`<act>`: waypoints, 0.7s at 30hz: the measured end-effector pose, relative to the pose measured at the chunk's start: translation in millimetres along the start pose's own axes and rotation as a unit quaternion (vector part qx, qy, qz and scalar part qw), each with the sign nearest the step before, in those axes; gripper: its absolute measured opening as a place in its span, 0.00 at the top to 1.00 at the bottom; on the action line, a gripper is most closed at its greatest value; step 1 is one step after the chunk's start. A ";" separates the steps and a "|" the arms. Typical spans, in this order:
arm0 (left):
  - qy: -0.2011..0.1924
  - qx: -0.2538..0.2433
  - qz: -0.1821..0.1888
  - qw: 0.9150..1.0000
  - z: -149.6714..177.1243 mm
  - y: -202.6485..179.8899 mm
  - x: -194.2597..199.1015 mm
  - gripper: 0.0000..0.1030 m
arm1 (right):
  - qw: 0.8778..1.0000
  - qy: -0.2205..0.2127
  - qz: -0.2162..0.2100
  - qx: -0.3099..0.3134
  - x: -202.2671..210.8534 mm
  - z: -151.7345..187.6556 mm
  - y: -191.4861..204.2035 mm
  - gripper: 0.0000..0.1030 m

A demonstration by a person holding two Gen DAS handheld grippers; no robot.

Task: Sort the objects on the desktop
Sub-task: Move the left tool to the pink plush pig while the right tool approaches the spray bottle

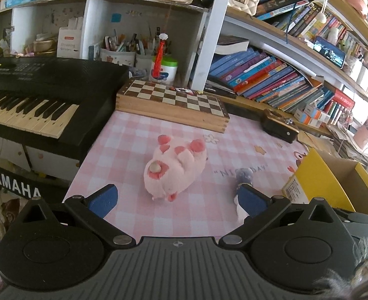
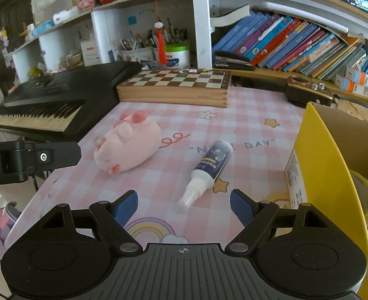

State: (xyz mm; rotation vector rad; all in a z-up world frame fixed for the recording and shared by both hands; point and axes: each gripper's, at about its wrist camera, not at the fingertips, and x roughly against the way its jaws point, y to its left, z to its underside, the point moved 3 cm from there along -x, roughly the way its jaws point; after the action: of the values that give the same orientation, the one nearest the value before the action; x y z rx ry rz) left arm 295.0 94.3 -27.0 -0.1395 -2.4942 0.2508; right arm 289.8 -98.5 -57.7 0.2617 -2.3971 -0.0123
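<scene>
A pink plush pig point(image 1: 175, 168) lies on the pink checked desk mat point(image 1: 133, 140), just ahead of my open, empty left gripper point(image 1: 177, 201). A white glue bottle with a dark blue label point(image 2: 210, 168) lies to the pig's right point(image 2: 127, 145), nozzle toward me; in the left wrist view it point(image 1: 242, 182) is partly hidden behind the right finger. My right gripper point(image 2: 184, 208) is open and empty, close in front of the bottle's nozzle. The left gripper's body point(image 2: 31, 160) shows at the left edge of the right wrist view.
A yellow cardboard box point(image 2: 334, 165) stands open at the right of the mat. A folded wooden chessboard point(image 2: 176, 87) lies at the back. A black Yamaha keyboard point(image 1: 33, 95) is on the left. Bookshelves point(image 1: 271, 75) and pen pots point(image 2: 158, 50) line the back.
</scene>
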 end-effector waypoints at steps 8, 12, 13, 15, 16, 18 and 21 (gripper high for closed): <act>0.008 -0.004 -0.005 1.000 -9.3 -2.0 -21.0 0.00 | 1.000 0.015 -0.002 0.000 -17.4 -4.8 -2.5 0.19; 0.012 -0.007 -0.006 1.000 -12.0 -0.9 -32.0 0.00 | 1.000 0.022 0.000 0.000 -25.1 -6.5 -4.5 0.19; 0.013 -0.007 -0.006 1.000 -12.3 -1.4 -34.4 0.00 | 1.000 0.023 0.000 0.000 -26.8 -6.6 -5.0 0.19; 0.016 -0.007 -0.005 1.000 -13.6 -1.9 -39.1 0.00 | 1.000 0.025 0.000 0.000 -30.4 -6.8 -5.7 0.19; 0.016 -0.009 -0.004 1.000 -14.2 -2.6 -41.3 0.00 | 1.000 0.026 0.000 0.000 -32.0 -7.1 -5.8 0.19; 0.017 -0.012 -0.003 1.000 -14.5 -4.1 -45.0 0.00 | 1.000 0.028 -0.001 0.002 -35.7 -7.6 -6.5 0.19; 0.019 -0.020 -0.005 1.000 -14.6 -7.3 -53.1 0.00 | 1.000 0.031 -0.001 0.003 -41.3 -7.6 -7.7 0.19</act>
State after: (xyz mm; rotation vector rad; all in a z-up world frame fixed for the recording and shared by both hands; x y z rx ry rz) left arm 346.0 80.8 -44.5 -0.1480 -2.4616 0.1928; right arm 326.1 -97.7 -80.1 0.2626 -2.3367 0.0019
